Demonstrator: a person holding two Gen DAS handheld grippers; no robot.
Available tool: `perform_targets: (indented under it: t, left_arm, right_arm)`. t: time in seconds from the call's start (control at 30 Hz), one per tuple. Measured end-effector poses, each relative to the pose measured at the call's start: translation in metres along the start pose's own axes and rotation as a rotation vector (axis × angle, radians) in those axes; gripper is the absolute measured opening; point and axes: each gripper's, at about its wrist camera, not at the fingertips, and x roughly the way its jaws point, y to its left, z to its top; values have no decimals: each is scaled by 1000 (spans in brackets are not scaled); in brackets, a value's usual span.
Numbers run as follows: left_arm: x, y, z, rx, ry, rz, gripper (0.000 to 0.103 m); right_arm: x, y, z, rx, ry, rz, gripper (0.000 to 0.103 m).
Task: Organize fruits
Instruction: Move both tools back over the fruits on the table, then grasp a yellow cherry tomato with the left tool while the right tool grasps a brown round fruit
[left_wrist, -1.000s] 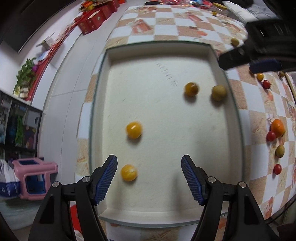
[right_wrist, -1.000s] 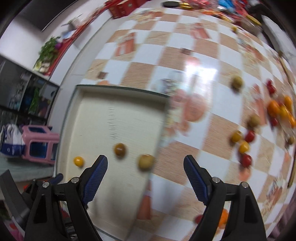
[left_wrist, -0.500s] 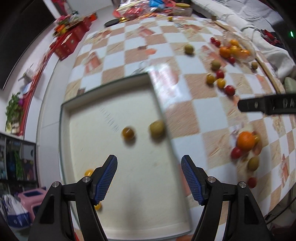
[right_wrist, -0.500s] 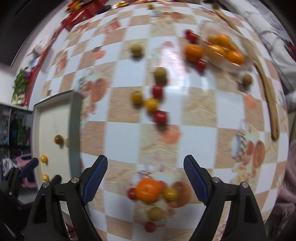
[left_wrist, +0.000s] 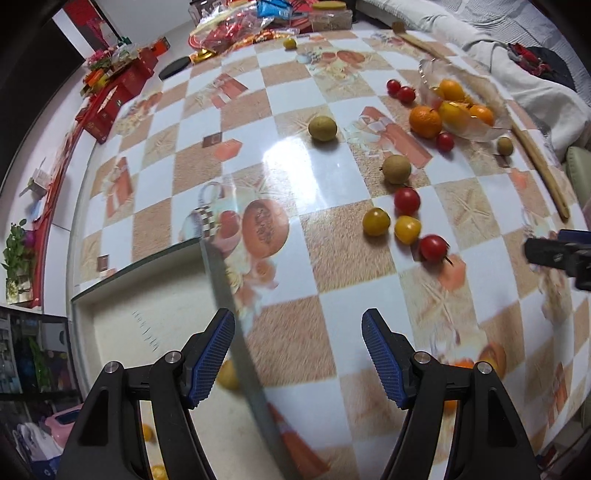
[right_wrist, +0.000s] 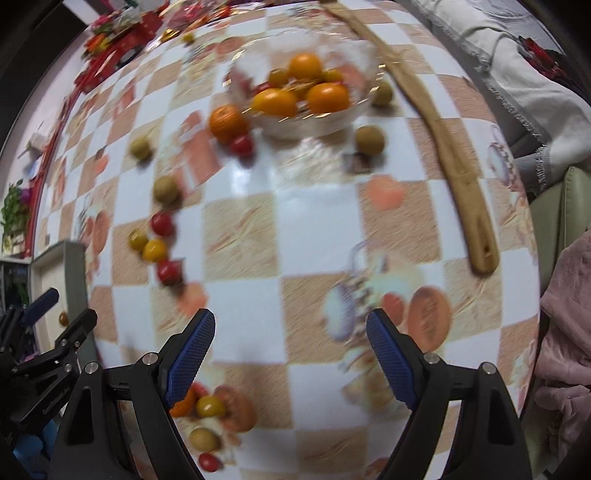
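My left gripper (left_wrist: 297, 332) is open and empty, hovering over the right rim of the cream tray (left_wrist: 218, 280). A yellow fruit (left_wrist: 229, 374) lies in the tray behind its left finger. Ahead on the checkered table lies a cluster of a red tomato (left_wrist: 406, 200), two yellow tomatoes (left_wrist: 376, 221) and another red one (left_wrist: 433, 248). My right gripper (right_wrist: 290, 332) is open and empty over bare tablecloth. Beyond it stands a glass bowl (right_wrist: 332, 118) holding oranges, with a loose orange (right_wrist: 228, 123) beside it. An orange (right_wrist: 183, 402) and a yellow tomato (right_wrist: 210, 406) lie under its left finger.
Brownish-green round fruits (left_wrist: 322, 128) (left_wrist: 396, 168) (right_wrist: 369, 139) are scattered about. A long wooden stick (right_wrist: 443, 140) lies along the table's right side, next to grey cloth. Red boxes (left_wrist: 110, 99) and snack packets crowd the far edge. The left gripper (right_wrist: 48, 332) shows at the lower left.
Both grippers have swept right, from above the tray out over the checkered table. The bowl and scattered fruit have come into view. Both stay open and empty.
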Motion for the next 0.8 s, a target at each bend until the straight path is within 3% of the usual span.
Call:
perform_targets:
  t: [0.17, 0.23, 0.3, 0.73, 0.8]
  left_arm:
    - [21, -9, 12, -11, 14, -9, 72]
    - [26, -13, 16, -11, 7, -19, 65]
    - [33, -19, 21, -2, 9, -24, 64]
    - [46, -32, 48, -49, -48, -90, 64]
    - [46, -35, 50, -51, -55, -93, 64]
  right_arm:
    - [11, -18, 19, -3, -14, -17, 87]
    - [15, -25, 27, 0, -38, -33, 82]
    - [18, -30, 35, -3, -57, -47, 71]
    - [29, -50, 79, -72, -203, -77, 69]
    - [30, -46, 83, -86, -224, -76, 62]
